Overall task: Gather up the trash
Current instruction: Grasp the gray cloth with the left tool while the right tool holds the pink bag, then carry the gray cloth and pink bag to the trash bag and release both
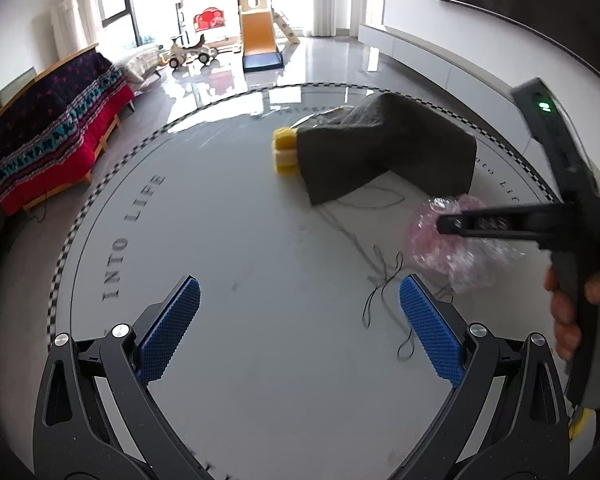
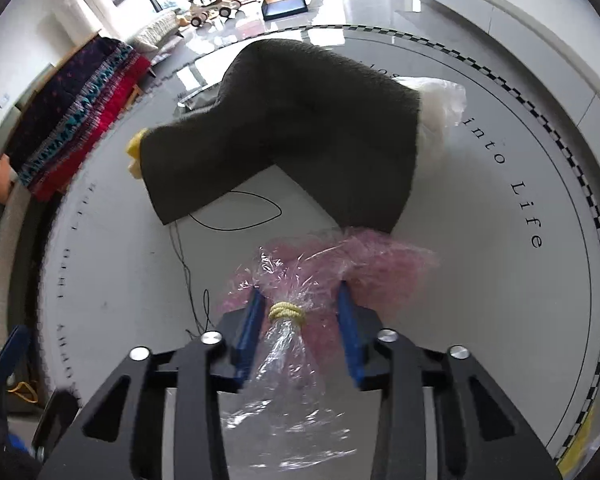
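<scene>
Grasping stage: left gripper (image 1: 300,322) is held wide and empty over the round table (image 1: 228,208). Right gripper (image 2: 300,320) is closed around the pink plastic bag (image 2: 319,268) beside the grey cloth (image 2: 292,128); lifting is required next.

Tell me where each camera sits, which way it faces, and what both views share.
Left wrist: on the left gripper, angled down over the round table; open blue pads, a hand.
Right wrist: on the right gripper, angled down at the pink plastic bag between its pads.
Shared: bag, grey cloth, table.
</scene>
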A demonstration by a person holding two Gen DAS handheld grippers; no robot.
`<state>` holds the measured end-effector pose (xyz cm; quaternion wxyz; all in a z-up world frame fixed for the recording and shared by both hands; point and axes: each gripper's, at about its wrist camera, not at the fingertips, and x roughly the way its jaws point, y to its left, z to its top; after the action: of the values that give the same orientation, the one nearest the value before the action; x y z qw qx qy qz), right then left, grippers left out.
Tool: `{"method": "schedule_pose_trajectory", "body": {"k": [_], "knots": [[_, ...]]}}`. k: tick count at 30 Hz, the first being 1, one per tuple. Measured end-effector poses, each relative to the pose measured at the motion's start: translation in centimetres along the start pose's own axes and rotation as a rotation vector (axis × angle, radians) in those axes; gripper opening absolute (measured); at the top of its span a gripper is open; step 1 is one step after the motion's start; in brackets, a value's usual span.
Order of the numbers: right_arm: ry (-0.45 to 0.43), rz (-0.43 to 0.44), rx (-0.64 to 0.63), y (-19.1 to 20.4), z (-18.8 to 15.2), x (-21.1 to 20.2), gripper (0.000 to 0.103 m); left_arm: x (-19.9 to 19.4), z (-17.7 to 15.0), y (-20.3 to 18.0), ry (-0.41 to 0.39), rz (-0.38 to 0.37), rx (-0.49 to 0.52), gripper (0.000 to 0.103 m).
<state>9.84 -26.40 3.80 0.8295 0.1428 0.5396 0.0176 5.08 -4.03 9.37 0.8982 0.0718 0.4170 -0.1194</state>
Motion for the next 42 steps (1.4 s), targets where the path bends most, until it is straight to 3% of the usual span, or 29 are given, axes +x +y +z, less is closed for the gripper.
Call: {"method": "schedule_pose_trajectory", "body": {"k": [8, 15, 21, 27, 29, 31, 37, 42], "knots": [[-0.022, 0.001, 0.011, -3.9, 0.0, -2.8, 0.030, 3.1, 4.2, -2.9, -0.019, -0.046, 0.050, 0.096], [-0.039, 0.014, 0.000, -5.2, 0.4, -3.9, 0.030, 6.4, 7.9, -4.7, 0.005, -0.110, 0.022, 0.096], [-0.044, 0.024, -0.015, -5.6, 0.9, -4.3, 0.030, 9.1, 10.6, -7.0, -0.017, -0.096, 0.046, 0.094], [-0.045, 0.022, -0.032, -5.6, 1.2, -4.5, 0.030, 11.8, 12.5, -7.4, 0.024, -0.132, 0.038, 0.068], [-0.045, 0.022, -0.035, -5.6, 1.3, -4.5, 0.030, 12.6, 12.7, -7.7, 0.043, -0.128, 0.057, 0.046], [-0.044, 0.022, -0.037, -5.5, 1.4, -4.4, 0.030, 13.0, 12.7, -8.1, 0.047, -0.092, 0.081, 0.033], [-0.050, 0.024, -0.034, -5.1, 1.2, -4.4, 0.030, 12.9, 12.2, -7.6, 0.047, -0.096, 0.075, 0.011], [-0.062, 0.027, -0.029, -4.9, 0.9, -5.0, 0.030, 11.4, 11.7, -6.9, 0.033, -0.132, 0.047, 0.007]]}}
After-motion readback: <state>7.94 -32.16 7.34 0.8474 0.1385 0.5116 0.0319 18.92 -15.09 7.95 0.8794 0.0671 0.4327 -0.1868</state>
